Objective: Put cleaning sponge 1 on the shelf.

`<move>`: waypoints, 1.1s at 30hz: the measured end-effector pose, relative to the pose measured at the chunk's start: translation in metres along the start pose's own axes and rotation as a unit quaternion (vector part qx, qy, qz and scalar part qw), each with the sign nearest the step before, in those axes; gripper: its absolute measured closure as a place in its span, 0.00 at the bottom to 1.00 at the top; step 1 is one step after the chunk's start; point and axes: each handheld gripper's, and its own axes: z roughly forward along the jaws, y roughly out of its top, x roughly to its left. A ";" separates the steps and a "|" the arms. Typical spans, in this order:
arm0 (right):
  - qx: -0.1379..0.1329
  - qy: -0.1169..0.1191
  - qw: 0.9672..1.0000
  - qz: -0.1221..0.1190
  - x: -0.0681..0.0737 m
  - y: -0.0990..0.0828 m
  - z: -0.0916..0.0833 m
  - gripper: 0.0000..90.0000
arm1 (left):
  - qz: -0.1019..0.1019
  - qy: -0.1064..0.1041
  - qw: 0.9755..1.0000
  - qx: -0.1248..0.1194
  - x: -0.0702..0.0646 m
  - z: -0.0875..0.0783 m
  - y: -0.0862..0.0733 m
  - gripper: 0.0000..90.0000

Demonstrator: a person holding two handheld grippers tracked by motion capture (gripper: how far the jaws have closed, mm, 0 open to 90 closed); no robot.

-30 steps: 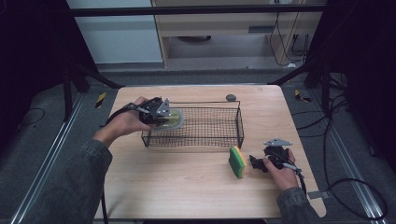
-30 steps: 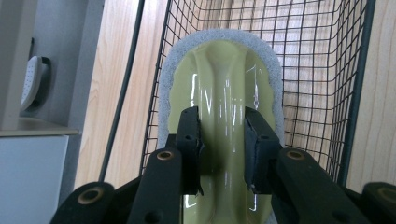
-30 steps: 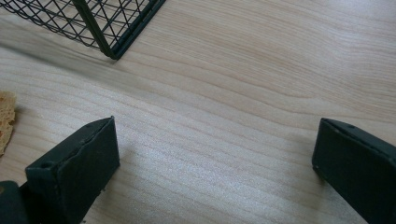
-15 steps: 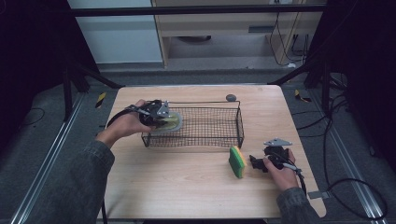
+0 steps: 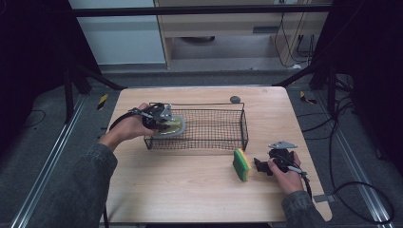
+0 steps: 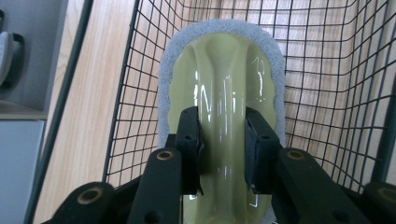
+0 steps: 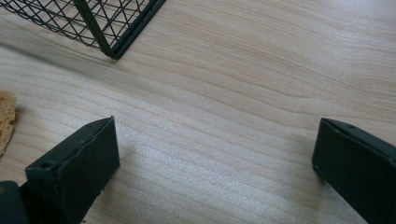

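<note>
The left gripper (image 6: 222,140) is clamped on the raised handle of a pale green scrubber (image 6: 224,84) with a grey pad rim, holding it at the left end of the black wire basket (image 5: 214,128) on the wooden table (image 5: 190,190). The mesh walls close in around the scrubber. The right gripper (image 5: 261,166) rests on the table near the front right, jaws spread wide over bare wood. Just beside it stands a green and yellow sponge (image 5: 241,164) on edge. A small dark round object (image 5: 235,99), too small to identify, lies behind the basket.
</note>
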 end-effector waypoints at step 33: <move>0.000 0.000 1.000 0.000 0.000 0.000 0.000 0.01 | -0.036 0.006 0.999 -0.023 0.002 -0.016 0.002 0.71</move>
